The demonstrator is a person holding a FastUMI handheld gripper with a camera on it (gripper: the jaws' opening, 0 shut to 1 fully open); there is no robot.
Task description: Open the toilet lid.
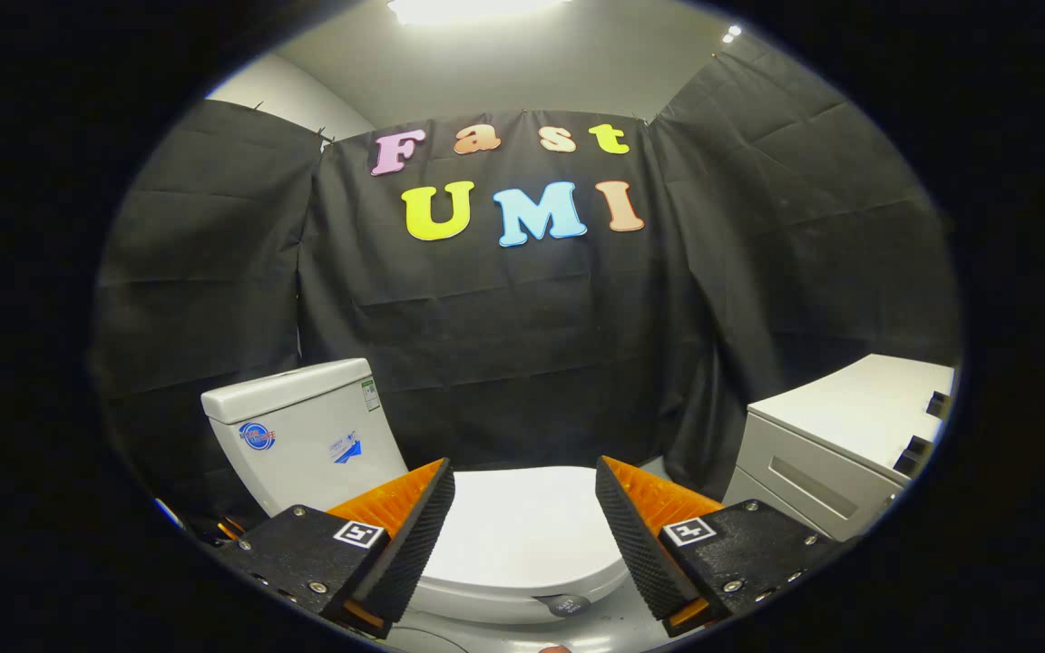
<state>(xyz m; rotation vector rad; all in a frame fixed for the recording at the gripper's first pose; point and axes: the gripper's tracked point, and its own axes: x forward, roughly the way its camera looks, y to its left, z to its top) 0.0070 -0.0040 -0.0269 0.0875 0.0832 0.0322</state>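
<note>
My gripper [525,508] hangs jaws apart over the shut lid [522,531]; I could slip off its smooth rim.

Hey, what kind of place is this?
Probably a mock bathroom in a cloth-walled booth: a white ceramic toilet with its lid down, its white tank, and a white cabinet. The hand-held gripper is open.

The gripper [524,490] hangs with fingers spread wide and empty, above the closed white plastic toilet lid [522,531]. The white ceramic cistern [300,435] stands lower left; a white cabinet [840,444] sits lower right.
</note>
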